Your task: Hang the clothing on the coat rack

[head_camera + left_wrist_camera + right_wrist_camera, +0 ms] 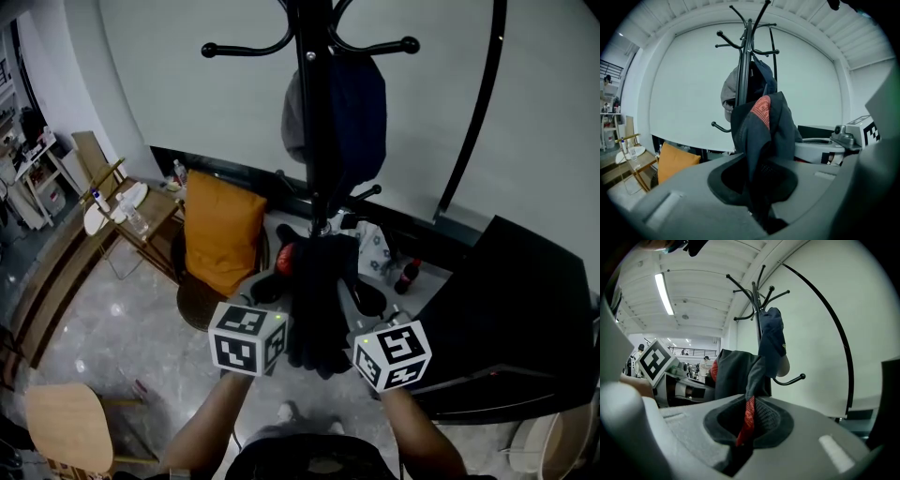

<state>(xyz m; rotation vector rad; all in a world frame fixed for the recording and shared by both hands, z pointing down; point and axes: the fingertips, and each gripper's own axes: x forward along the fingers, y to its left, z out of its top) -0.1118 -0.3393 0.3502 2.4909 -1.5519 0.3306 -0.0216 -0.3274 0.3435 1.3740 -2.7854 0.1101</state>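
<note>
A black coat rack (312, 122) stands straight ahead, with a dark blue and grey garment (349, 117) hanging on its pole. Below it, a dark jacket with red lining (319, 300) hangs bunched between my two grippers. My left gripper (272, 291) is shut on the jacket's left part, and dark fabric (761, 140) fills its jaws. My right gripper (367, 302) is shut on the right part, where a red lining strip (746, 420) runs down into the jaws. The rack (758, 301) rises just beyond the jacket in the right gripper view. Several upper hooks (405, 44) are bare.
An orange cushion (220, 234) leans on a round seat left of the rack. Farther left stands a wooden side table (131, 211), with a wooden stool (70, 422) at the near left. A black cabinet (525, 319) stands at right, a curved black arc (478, 112) above it. A bottle (408, 275) stands on the floor.
</note>
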